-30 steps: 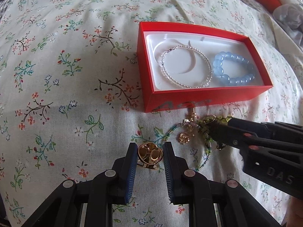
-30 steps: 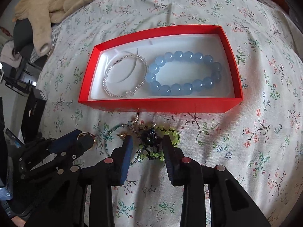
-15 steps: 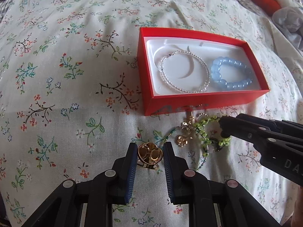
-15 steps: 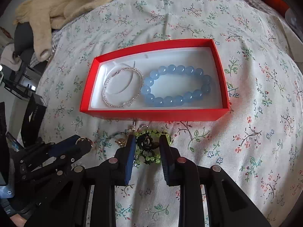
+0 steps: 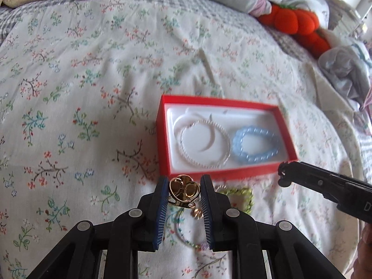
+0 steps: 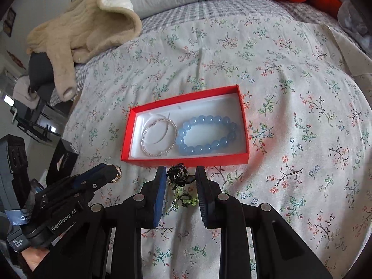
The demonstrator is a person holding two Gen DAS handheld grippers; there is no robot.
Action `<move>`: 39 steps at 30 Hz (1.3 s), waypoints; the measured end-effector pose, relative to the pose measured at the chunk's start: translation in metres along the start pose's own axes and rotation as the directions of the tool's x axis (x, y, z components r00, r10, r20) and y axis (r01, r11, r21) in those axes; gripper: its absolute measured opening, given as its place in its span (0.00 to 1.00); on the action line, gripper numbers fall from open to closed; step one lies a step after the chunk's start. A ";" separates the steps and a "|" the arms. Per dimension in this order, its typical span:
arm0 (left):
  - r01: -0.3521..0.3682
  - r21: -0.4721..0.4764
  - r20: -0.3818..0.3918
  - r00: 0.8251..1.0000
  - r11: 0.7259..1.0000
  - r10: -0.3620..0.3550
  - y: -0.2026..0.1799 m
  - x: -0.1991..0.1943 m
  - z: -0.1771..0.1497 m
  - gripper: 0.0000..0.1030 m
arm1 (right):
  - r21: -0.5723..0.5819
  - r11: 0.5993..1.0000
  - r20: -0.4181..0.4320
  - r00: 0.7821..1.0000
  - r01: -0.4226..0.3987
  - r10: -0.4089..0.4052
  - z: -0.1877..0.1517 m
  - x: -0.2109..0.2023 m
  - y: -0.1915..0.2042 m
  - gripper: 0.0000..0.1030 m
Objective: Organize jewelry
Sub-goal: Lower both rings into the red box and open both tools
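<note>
Trouble is likely: gold ring (image 5: 183, 191) pinched in left gripper (image 5: 184, 194), dark charm (image 6: 177, 177) barely clamped by right gripper (image 6: 180, 182), green beads (image 6: 186, 200) dangling, easily snagged at red box (image 6: 186, 161).

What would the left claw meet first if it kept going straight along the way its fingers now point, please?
Probably the near wall of the red box, directly ahead of the left claw, which holds the gold ring; height is unclear, so it might pass over.

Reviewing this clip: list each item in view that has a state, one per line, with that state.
red box: open, no lid on it.
clear bead bracelet: lying in the box.
blue bead bracelet: lying in the box, beside the clear one.
gold ring: held between the left claw fingers.
black ornament: held in the right claw.
green bead strand: hanging below it.
</note>
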State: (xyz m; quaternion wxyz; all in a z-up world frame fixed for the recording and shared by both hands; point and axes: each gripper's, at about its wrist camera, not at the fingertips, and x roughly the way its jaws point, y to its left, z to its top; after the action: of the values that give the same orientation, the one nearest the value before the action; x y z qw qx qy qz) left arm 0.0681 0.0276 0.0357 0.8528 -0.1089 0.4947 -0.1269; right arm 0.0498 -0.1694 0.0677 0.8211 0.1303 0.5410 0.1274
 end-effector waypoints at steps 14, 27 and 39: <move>0.022 -0.003 0.049 0.999 1.000 -0.022 -0.016 0.032 0.017 0.21 | 0.098 0.995 0.030 1.000 -0.006 0.003 0.023 0.013 -0.030 0.27; 0.001 -0.008 0.023 1.000 1.000 -0.001 -0.020 0.050 0.021 0.22 | 0.097 0.995 0.029 0.999 0.020 -0.023 0.031 0.026 -0.037 0.28; -0.049 0.003 -0.008 0.999 0.999 0.049 -0.022 0.035 0.014 0.45 | 0.080 0.997 0.037 0.999 0.012 -0.015 0.026 0.011 -0.032 0.36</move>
State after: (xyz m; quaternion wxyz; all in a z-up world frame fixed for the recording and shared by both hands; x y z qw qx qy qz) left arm 0.0943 -0.0038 0.0210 0.8539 -0.0949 0.5004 -0.1072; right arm 0.0803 -0.1977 0.0571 0.8260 0.1616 0.5311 0.0978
